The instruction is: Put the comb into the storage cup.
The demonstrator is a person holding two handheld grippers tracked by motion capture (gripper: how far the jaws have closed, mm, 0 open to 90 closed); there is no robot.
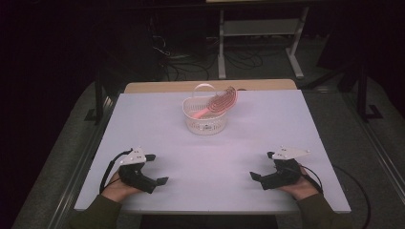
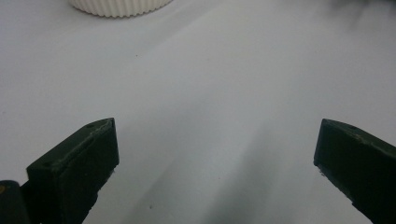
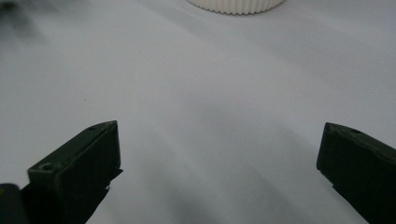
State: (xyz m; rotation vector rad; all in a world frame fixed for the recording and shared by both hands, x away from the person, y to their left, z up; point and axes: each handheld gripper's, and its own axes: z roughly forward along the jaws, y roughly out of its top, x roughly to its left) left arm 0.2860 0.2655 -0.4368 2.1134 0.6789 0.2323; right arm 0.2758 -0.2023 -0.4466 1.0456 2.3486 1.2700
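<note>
Claws counted: two, one in each hand. Left claw [image 1: 159,169] rested low on the near left part of the white bench [image 1: 157,124], jaws spread wide with nothing between them, pointed inward and forward. Right claw [image 1: 261,165] lay on the near right part, likewise parted wide and empty, pointed inward toward its twin. Well apart from each other, and both well apart from the basket. Seen in the left gripper view: left claw [image 2: 215,149] gaping over bare bench surface [image 2: 210,93], with the ribbed white base of the basket [image 2: 121,6] at the top edge. Seen in the right gripper view: right claw [image 3: 219,149] just as open over bare bench [image 3: 210,84], the same ribbed basket [image 3: 236,5] at the top edge. Counted on the bench: one white basket [image 1: 204,121], round, with slotted walls and one arched handle, set toward the far middle. Counted in the basket: one pink hairbrush [image 1: 217,103], laid tilted across the rim, bristled head sticking out over the right side, handle down toward the left inside. Two hands [image 1: 117,187] at the near edge, two dark green sleeves [image 1: 95,212] below them. One grey three-cornered plate atop each claw, one cable trailing from each.
</note>
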